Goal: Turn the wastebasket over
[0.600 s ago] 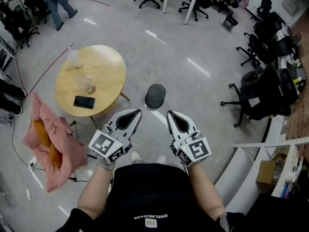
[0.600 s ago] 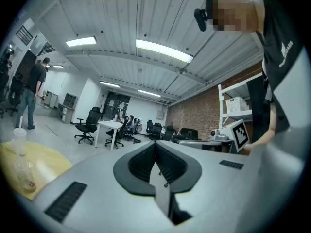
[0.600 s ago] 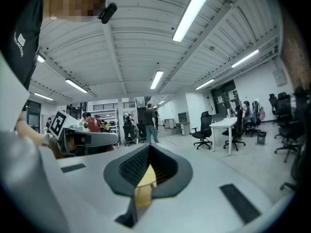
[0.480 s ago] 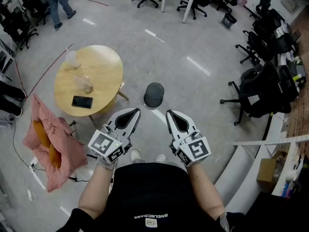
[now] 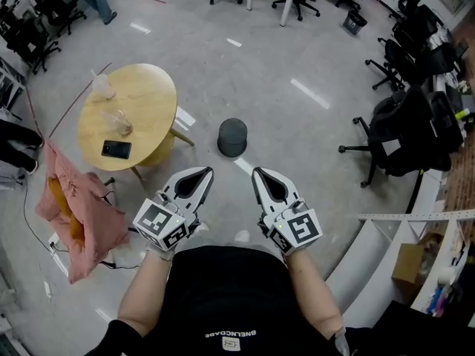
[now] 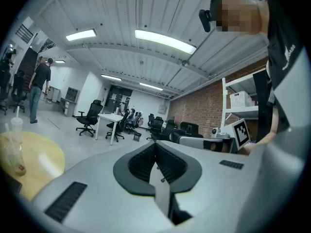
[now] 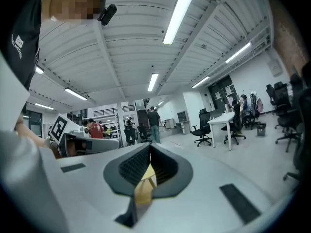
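Both of my grippers are closed, jaws pressed together with nothing in them. I hold the left gripper (image 5: 205,173) and the right gripper (image 5: 259,174) side by side in front of my body, pointing forward.

The wastebasket (image 5: 232,137) stands on the grey floor (image 5: 297,147) ahead of the two grippers, roughly on the line between them and well apart from both. It is small, round and dark.

Ahead and to the left of my left gripper is a round wooden worktop (image 5: 145,95). A dark phone (image 5: 116,150) lies on its near edge, a clear cup (image 5: 101,87) stands at its far side, and another clear cup (image 5: 118,122) sits between them. A pink cloth (image 5: 83,208) hangs in a heap just left of that gripper, below the worktop's near edge. Nothing stands between the grippers and the wastebasket.

Well to the right of my right gripper are black office chairs (image 5: 404,136). A white curved counter (image 5: 371,262) lies close by on the right.

From above I see only the flat dark top of the wastebasket, and I cannot tell whether that is its mouth or its base. In both gripper views the gripper's own grey body fills the lower half and hides the floor just ahead. The pink cloth covers whatever holds it up.
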Demonstrator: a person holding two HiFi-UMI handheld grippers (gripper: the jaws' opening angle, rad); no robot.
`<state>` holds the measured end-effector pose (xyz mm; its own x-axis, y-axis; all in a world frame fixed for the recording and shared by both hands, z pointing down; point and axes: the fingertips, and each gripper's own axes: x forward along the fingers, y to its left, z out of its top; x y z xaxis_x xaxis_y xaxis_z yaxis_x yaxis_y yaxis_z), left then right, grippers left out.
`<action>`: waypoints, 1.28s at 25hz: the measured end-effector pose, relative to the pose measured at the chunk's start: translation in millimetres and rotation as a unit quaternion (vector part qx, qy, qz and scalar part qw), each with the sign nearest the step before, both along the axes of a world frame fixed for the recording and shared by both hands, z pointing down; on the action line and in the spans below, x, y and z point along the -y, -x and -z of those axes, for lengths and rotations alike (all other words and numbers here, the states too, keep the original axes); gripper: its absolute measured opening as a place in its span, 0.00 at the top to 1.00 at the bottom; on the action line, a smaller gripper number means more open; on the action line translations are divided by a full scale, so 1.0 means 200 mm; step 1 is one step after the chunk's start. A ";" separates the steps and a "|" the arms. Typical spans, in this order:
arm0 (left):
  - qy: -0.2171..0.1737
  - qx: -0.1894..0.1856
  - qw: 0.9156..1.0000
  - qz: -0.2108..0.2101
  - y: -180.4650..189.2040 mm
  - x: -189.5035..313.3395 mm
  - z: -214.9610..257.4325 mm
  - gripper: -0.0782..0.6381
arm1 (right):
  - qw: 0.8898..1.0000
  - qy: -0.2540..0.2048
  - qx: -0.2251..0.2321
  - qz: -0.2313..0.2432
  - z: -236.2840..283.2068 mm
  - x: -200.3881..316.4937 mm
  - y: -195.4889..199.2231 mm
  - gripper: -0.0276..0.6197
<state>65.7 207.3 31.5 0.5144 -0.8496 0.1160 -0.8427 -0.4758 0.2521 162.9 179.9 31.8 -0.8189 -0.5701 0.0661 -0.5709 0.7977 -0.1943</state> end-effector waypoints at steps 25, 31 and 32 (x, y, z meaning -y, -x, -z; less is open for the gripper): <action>0.091 -0.043 0.995 0.016 0.41 0.73 -0.45 0.87 | 0.992 0.065 -0.107 0.028 -0.38 0.82 0.39 0.94; 0.133 -0.048 0.989 0.035 0.44 0.86 -0.61 0.87 | 0.984 0.094 -0.134 0.064 -0.51 1.03 0.48 0.94; 0.142 -0.052 0.988 0.041 0.44 0.88 -0.64 0.87 | 0.983 0.096 -0.140 0.071 -0.53 1.07 0.49 0.94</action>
